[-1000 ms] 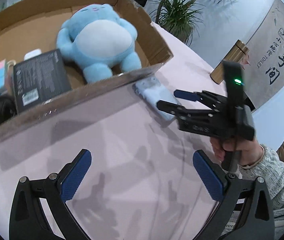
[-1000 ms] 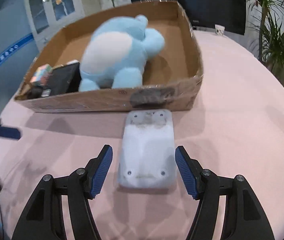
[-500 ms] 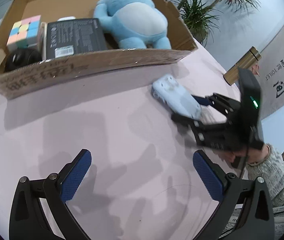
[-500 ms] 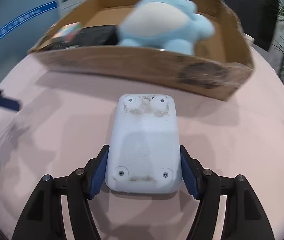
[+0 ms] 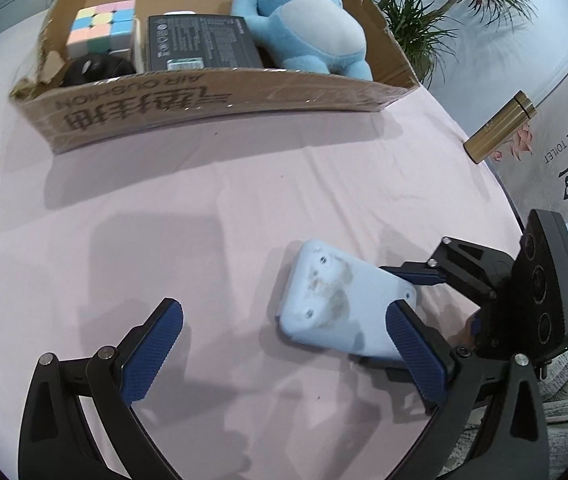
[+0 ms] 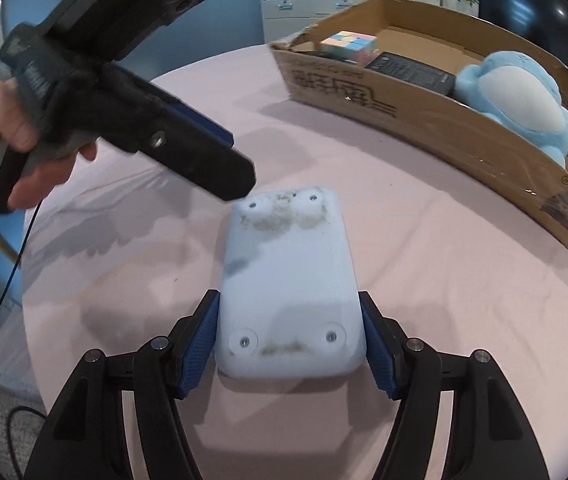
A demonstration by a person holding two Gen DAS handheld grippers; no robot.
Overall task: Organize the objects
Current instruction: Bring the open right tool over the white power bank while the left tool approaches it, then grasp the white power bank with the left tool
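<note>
A white, scuffed plastic device [image 6: 287, 272] lies bottom-up between the blue pads of my right gripper [image 6: 287, 300], which is shut on its near end. Its gripped end looks slightly raised off the pink tablecloth [image 6: 423, 248]. In the left wrist view the same device [image 5: 335, 300] sits just right of centre, away from the cardboard box [image 5: 204, 100]. My left gripper [image 5: 284, 312] is open with nothing held, its right finger beside the device. Seen from the right wrist, a hand holds the left gripper [image 6: 232, 156] close above the device's far end.
The box holds a blue plush toy [image 5: 311, 32], a black flat package [image 5: 200, 40], a pastel puzzle cube [image 5: 102, 28] and a black round object [image 5: 96, 70]. A gold bottle [image 5: 499, 128] stands at the table's right edge. Potted plants [image 5: 423, 12] are behind the box.
My right gripper closed on the white device and drew it away from the box, toward the left gripper. The left gripper came down and rolled; it stays open.
</note>
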